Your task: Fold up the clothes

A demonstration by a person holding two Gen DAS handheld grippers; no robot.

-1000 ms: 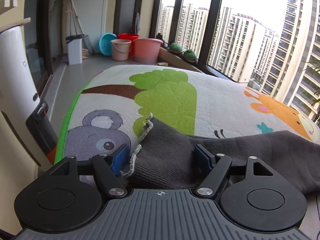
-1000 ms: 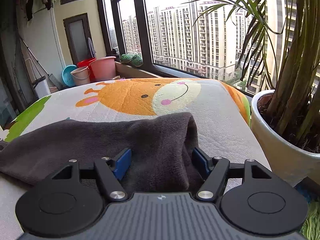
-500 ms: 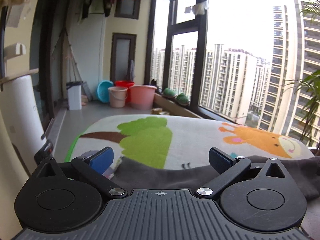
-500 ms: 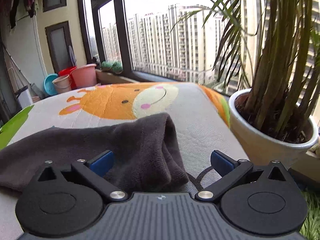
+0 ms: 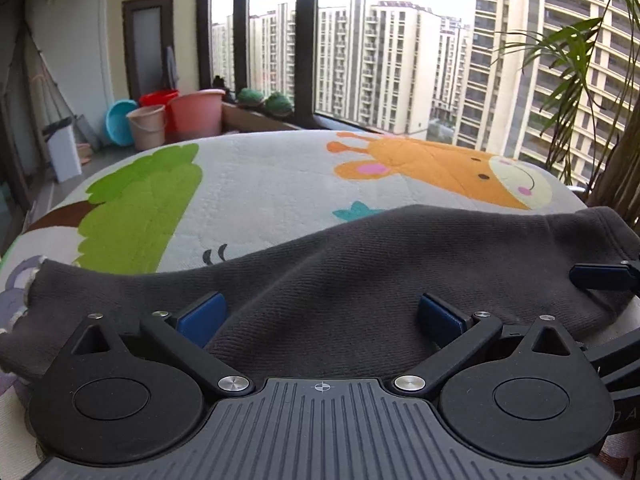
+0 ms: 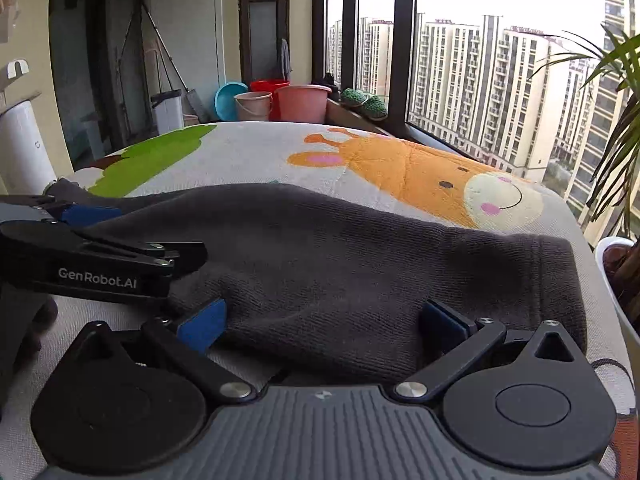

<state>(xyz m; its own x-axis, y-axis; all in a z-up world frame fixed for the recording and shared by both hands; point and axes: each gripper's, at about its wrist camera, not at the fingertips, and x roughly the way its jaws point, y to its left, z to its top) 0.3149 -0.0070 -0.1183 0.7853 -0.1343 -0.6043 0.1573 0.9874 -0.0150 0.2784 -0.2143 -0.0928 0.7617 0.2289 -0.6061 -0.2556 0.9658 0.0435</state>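
Dark grey garment (image 5: 360, 272) lies long and flat on animal mat (image 5: 260, 184). Your left gripper (image 5: 320, 316) and right gripper (image 6: 324, 320): both wide apart, holding nothing, low at near edge, set side by side, likely ready for even pinch.

We cannot see the garment's (image 5: 360, 280) near edge, hidden under both gripper bodies; plant (image 6: 624, 128) cut off right; mat (image 5: 260, 184) partly covered.
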